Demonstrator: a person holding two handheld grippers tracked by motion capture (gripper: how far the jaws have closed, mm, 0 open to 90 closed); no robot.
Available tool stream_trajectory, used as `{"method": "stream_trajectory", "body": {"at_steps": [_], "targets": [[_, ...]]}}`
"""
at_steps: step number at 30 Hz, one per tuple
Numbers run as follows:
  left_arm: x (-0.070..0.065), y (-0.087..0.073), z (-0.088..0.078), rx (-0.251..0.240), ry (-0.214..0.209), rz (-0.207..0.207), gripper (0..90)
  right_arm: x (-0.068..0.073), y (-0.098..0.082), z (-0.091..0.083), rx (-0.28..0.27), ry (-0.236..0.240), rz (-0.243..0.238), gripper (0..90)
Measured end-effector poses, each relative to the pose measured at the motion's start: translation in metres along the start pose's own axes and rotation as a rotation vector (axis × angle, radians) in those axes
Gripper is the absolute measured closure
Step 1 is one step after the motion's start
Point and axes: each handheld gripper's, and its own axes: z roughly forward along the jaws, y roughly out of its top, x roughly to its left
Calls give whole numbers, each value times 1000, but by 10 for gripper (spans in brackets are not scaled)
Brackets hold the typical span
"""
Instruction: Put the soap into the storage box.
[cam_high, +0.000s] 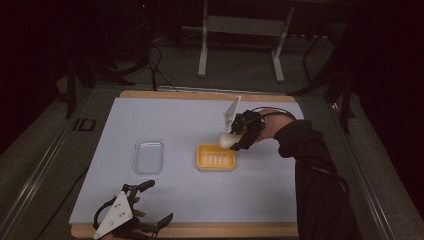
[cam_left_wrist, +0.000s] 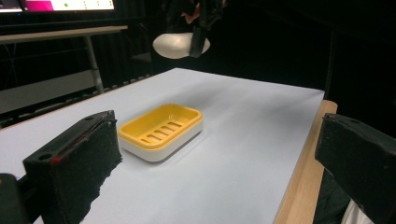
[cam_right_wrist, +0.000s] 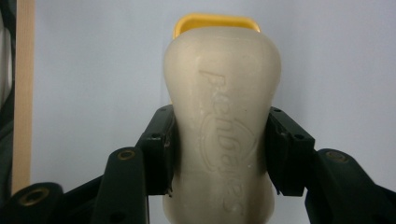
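Note:
A cream bar of soap (cam_right_wrist: 222, 121) with raised lettering is clamped at its waist by my right gripper (cam_right_wrist: 219, 149), which is shut on it. In the high view the soap (cam_high: 226, 139) hangs just above the far right corner of a yellow soap dish (cam_high: 216, 157) on the pale blue table mat. The left gripper view shows the same soap (cam_left_wrist: 173, 45) held in the air beyond the dish (cam_left_wrist: 161, 129). My left gripper (cam_high: 156, 202) rests open at the near left edge of the table, nothing between its black padded jaws.
A clear plastic lid or tray (cam_high: 148, 156) lies left of the dish. The mat sits on a wooden board whose edge (cam_high: 200, 230) shows along the near side. Table legs and cables stand on the dark floor beyond.

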Motion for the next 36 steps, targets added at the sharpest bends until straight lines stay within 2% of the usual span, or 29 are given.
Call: {"method": "stream_trajectory", "body": {"at_steps": [4, 7, 11, 12, 17, 22, 29, 32, 36], "targets": [[0, 0, -1, 0, 0, 3, 2, -3, 5, 2, -37, 31, 5, 497], [0, 0, -1, -1, 0, 1, 2, -4, 8, 4, -76, 48, -10, 496], [0, 0, -1, 0, -2, 4, 2, -5, 14, 7, -69, 39, -16, 497], [0, 0, -1, -1, -2, 3, 2, -6, 15, 9, -77, 36, -28, 497], [0, 1, -2, -9, 5, 3, 2, -8, 17, 16, -110, 37, -34, 497], [0, 0, -2, 5, -3, 10, 2, -10, 18, 24, -119, 43, -33, 497], [-1, 1, -2, 1, -4, 12, 2, -15, 12, 46, -142, 62, -20, 496], [-1, 1, -2, 0, -3, 12, 2, -16, 9, 53, -150, 51, -15, 497], [-1, 2, -3, -7, -1, 12, 2, -17, 7, 62, -145, 59, -14, 496]]}}
